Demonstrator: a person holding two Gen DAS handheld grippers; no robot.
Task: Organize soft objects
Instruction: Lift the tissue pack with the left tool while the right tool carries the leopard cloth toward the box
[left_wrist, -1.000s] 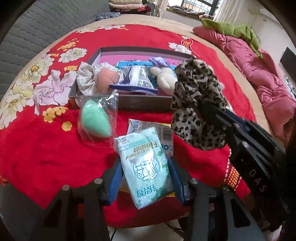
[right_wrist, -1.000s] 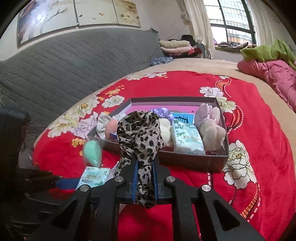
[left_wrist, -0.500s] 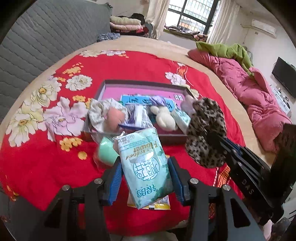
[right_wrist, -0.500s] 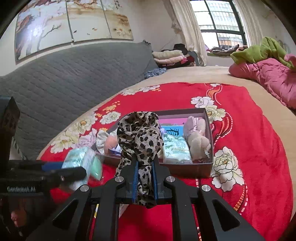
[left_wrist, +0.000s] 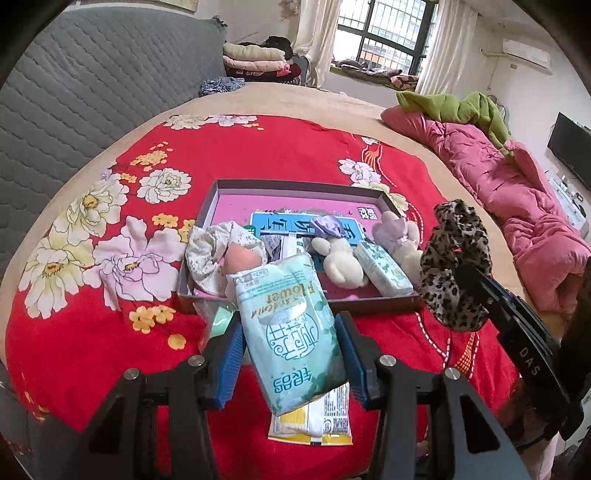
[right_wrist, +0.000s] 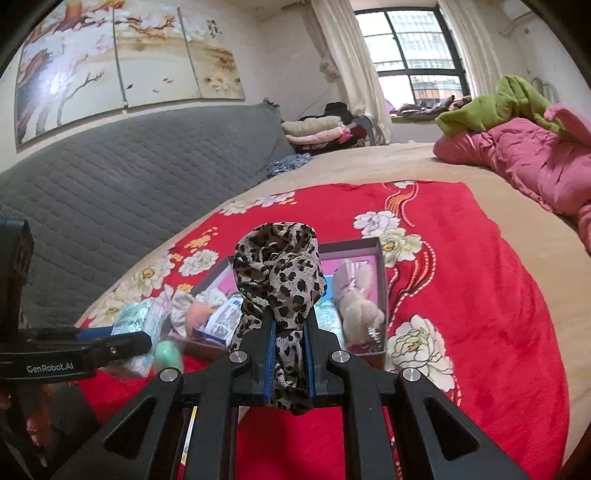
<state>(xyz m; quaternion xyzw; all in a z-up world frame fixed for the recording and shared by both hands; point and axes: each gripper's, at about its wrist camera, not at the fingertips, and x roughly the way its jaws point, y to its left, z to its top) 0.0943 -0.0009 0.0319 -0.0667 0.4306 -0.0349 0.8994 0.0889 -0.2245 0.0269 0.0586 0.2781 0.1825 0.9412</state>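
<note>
My left gripper (left_wrist: 290, 336) is shut on a pale green tissue pack (left_wrist: 291, 332), held above the red blanket in front of the shallow box (left_wrist: 295, 184). My right gripper (right_wrist: 290, 332) is shut on a leopard-print scrunchie (right_wrist: 280, 266), also seen at the right of the left wrist view as the scrunchie (left_wrist: 452, 266). The box holds a floral scrunchie (left_wrist: 210, 254), a pink sponge (left_wrist: 242, 258), a purple scrunchie (left_wrist: 327, 227), two plush toys (left_wrist: 341, 266) and another tissue pack (left_wrist: 384, 271). A mint sponge in a clear bag (left_wrist: 219, 319) and a yellow-white packet (left_wrist: 319, 421) lie on the blanket.
A red floral blanket (left_wrist: 92, 332) covers the bed. A grey quilted headboard (right_wrist: 110, 192) runs along the left. Pink bedding (left_wrist: 517, 192) with a green cloth lies at the right. Folded clothes (left_wrist: 255, 59) are stacked at the far end.
Both grippers have risen and tilted up with their loads, so the box and room show further off. The tissue pack has lifted off the packet beneath it.
</note>
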